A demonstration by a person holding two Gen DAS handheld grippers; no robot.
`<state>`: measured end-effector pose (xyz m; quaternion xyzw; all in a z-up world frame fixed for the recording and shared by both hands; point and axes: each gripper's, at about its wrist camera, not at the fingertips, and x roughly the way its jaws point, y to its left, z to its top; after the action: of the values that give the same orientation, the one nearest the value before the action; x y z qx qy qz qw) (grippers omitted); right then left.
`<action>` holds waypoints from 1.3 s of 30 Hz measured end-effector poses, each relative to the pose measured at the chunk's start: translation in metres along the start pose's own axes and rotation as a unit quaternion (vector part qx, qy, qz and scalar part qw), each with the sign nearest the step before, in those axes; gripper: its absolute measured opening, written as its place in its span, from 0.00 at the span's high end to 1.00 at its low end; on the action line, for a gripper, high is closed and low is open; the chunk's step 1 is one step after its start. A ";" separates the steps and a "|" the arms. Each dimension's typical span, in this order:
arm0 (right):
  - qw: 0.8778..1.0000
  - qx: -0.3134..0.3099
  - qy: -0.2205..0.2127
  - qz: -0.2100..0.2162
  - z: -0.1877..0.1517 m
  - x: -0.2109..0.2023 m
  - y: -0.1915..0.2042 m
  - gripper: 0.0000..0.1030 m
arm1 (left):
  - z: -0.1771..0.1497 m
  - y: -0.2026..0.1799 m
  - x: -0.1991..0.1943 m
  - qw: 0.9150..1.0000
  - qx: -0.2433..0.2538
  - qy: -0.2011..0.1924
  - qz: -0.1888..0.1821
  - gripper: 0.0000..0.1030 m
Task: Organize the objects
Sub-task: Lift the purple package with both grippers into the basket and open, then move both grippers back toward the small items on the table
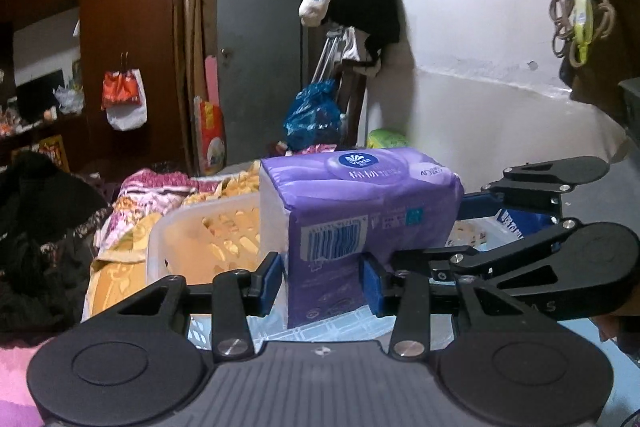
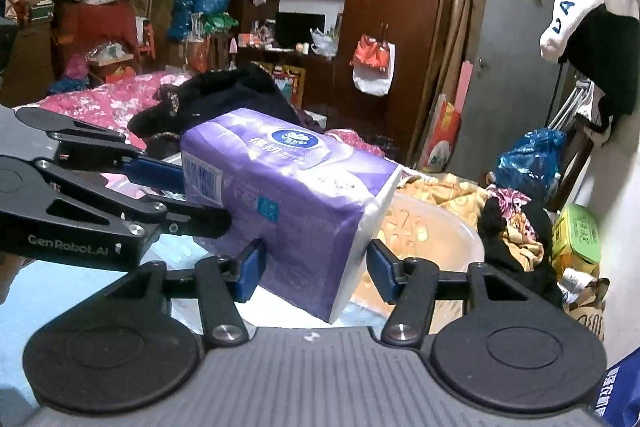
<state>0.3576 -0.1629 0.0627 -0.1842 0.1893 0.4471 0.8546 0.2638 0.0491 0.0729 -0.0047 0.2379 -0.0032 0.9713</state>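
A purple tissue pack (image 1: 356, 211) is held between both grippers above a pale plastic basket (image 1: 208, 227). My left gripper (image 1: 322, 281) has its blue pads against the pack's near end on both sides. My right gripper (image 2: 316, 269) also has its blue pads against the tissue pack (image 2: 288, 203), from the other end. In the left wrist view the right gripper (image 1: 472, 215) reaches in from the right and touches the pack. In the right wrist view the left gripper (image 2: 192, 195) comes in from the left. The basket (image 2: 432, 227) lies under and behind the pack.
The basket sits on a bed with a yellow and pink floral blanket (image 1: 132, 203). Dark clothes (image 1: 44, 227) lie at the left. A green packet (image 2: 576, 235) and a blue plastic bag (image 2: 528, 159) are at the right by the white wall. A wardrobe and grey door stand behind.
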 end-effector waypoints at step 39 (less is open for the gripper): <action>0.978 0.157 -0.138 -0.025 -0.193 -0.187 0.019 0.00 | -0.205 -0.086 -0.118 0.990 0.025 -0.069 -0.118 0.13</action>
<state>0.2122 -0.3761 -0.0153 0.0108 0.1327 0.4119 0.9014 0.0639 -0.0372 -0.0530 -0.0086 0.1674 -0.1237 0.9781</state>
